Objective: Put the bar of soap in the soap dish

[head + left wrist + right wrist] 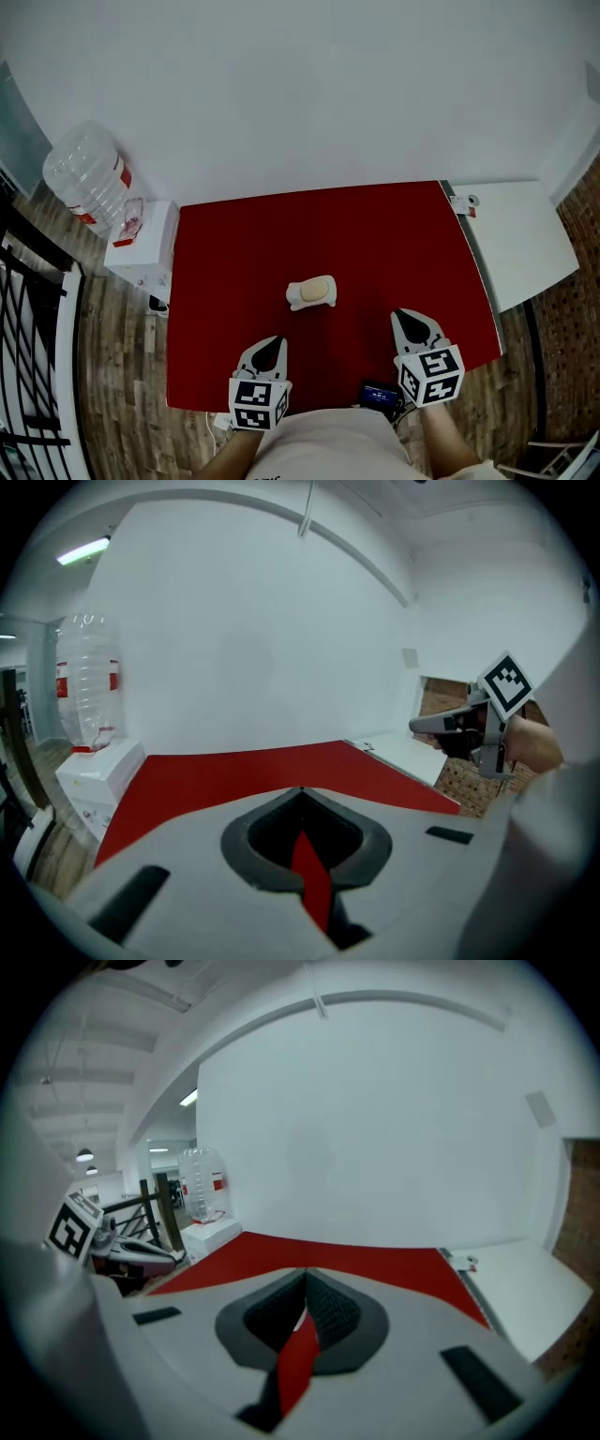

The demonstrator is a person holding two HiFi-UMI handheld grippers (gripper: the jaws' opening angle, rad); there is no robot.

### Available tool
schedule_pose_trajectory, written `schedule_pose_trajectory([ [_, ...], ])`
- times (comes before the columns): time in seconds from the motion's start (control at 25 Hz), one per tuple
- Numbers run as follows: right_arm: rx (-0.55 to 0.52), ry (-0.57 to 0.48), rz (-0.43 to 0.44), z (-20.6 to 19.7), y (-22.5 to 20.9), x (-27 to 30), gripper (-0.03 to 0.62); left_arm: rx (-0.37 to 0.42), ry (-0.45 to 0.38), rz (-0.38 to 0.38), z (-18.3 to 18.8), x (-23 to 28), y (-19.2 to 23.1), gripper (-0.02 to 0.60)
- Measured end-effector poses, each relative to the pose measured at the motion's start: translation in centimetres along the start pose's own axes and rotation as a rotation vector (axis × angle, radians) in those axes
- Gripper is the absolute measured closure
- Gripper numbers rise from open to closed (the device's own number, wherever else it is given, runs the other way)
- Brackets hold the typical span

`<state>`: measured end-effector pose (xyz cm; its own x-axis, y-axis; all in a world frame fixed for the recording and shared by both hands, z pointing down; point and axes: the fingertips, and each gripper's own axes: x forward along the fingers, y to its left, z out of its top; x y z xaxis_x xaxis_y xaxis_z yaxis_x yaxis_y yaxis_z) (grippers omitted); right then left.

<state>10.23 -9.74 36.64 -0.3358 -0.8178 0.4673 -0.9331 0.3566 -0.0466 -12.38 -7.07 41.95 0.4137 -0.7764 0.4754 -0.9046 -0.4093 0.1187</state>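
A cream bar of soap [311, 292] lies in a small white soap dish [327, 284] at the middle of the red table [375, 244]. My left gripper [275, 342] hovers near the table's front edge, short of the dish and to its left, jaws shut on nothing. My right gripper [404, 317] is held to the right of the dish, also shut and empty. In the left gripper view the jaws [300, 790] meet over bare red table, with the right gripper [419, 726] at the far right. The soap and dish are hidden in both gripper views. The right gripper's [305, 1275] view shows closed tips.
A white water dispenser [142, 246] with a clear bottle [87, 175] stands left of the table. A white table [520, 234] adjoins the right side. Black railing [28, 309] runs along the far left. A small dark device [380, 395] sits at the front edge.
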Motion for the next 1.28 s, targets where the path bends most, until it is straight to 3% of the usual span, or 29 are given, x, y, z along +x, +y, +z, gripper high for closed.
schedule_pose_trajectory([
  [0.08, 0.003, -0.027, -0.009, 1.1, -0.8, -1.0, 0.589, -0.001, -0.009, 0.030, 0.1, -0.3, 0.1, 0.575],
  [0.24, 0.122, -0.042, 0.054, 0.0, 2.0, -0.6, 0.589, -0.042, 0.003, 0.027, -0.2, -0.1, -0.5, 0.575],
  [0.64, 0.120, -0.029, 0.050, -1.5, 4.1, -0.6, 0.589, -0.020, 0.022, -0.036, -0.4, 0.8, -3.5, 0.575],
  [1.28, 0.125, -0.028, 0.085, -1.4, 4.7, -0.3, 0.591, -0.004, 0.029, -0.025, -0.6, 0.6, -3.0, 0.575],
])
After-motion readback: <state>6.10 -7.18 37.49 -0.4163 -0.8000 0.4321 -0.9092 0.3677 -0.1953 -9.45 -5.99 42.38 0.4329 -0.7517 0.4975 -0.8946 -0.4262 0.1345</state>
